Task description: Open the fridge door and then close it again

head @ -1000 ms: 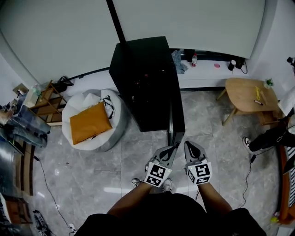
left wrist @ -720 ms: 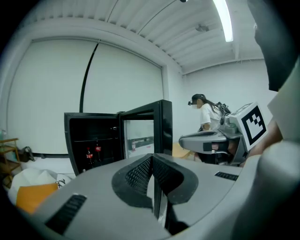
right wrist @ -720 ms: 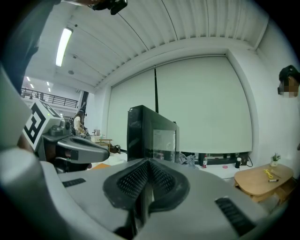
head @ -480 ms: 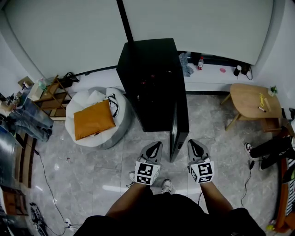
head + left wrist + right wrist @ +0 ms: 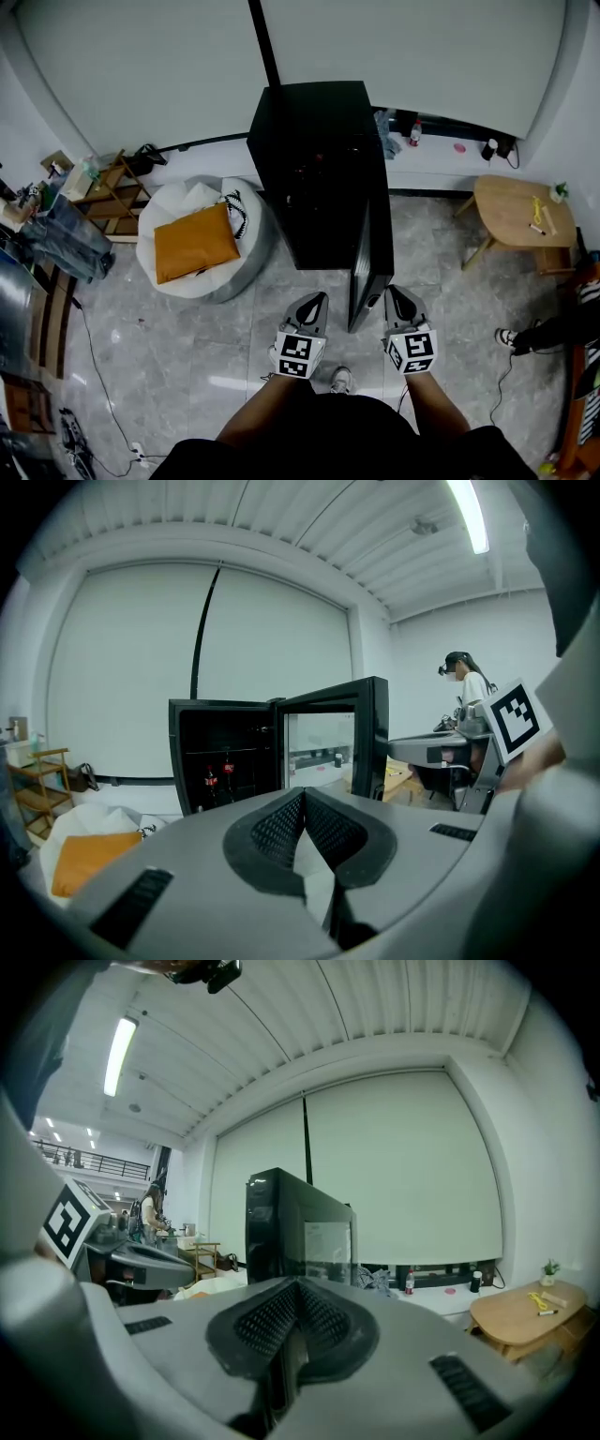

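L gripper (image 5: 318,299) was shut, pads meeting tip to tip w/ nothing btwn them; it held and touched nothing. R gripper (image 5: 393,292) likewise had its jaws together and empty.

Both forearms reached fwd from the person's body, side by side. The grippers pointed away from the person toward the fridge (image 5: 319,159), marker cubes facing up in head view. The fridge door (image 5: 369,272) stood btwn them: L gripper just left of its free edge, R gripper just right of it. No contact w/ either showed.

The black fridge stood upright on the grey floor (image 5: 187,347) near the wall, long axis vertical, opening facing the person. Its door was swung wide open, hinged on the right-hand side as the person saw it. In head view it appeared edge-on, pointing out at the person. L gripper view showed the dark interior w/ two small red-labelled items (image 5: 228,769) on a shelf.
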A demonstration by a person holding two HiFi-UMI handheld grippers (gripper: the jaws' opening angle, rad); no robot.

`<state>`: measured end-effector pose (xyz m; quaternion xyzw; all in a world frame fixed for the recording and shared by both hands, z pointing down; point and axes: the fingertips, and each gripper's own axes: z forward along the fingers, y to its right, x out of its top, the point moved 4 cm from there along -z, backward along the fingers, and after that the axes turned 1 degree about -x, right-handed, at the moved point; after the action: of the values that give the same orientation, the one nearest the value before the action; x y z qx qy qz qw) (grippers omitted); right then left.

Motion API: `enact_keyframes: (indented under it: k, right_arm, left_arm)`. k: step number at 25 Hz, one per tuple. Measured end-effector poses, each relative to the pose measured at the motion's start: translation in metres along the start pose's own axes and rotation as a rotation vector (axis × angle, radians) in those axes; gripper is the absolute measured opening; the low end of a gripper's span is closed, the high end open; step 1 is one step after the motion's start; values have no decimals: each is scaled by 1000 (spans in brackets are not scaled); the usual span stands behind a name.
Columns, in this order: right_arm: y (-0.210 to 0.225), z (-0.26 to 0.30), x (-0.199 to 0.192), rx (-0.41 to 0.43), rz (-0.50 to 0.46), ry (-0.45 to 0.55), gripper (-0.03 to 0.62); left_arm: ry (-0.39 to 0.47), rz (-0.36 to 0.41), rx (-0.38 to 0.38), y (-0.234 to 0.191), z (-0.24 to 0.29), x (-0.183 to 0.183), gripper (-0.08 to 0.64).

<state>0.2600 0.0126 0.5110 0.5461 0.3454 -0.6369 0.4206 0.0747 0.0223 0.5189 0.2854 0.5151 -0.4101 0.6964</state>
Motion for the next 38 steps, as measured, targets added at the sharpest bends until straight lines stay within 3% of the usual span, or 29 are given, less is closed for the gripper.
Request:
enact_keyframes:
  k: [14,38]
  right_arm:
    - [-2,-2,2,1,-23,6,15]
    - [-33,28,8,83,-28,9,15]
  left_arm:
    - [41,-4,2,-11,-8,-4,23]
    - [27,-35,101,-51,-27,-5,23]
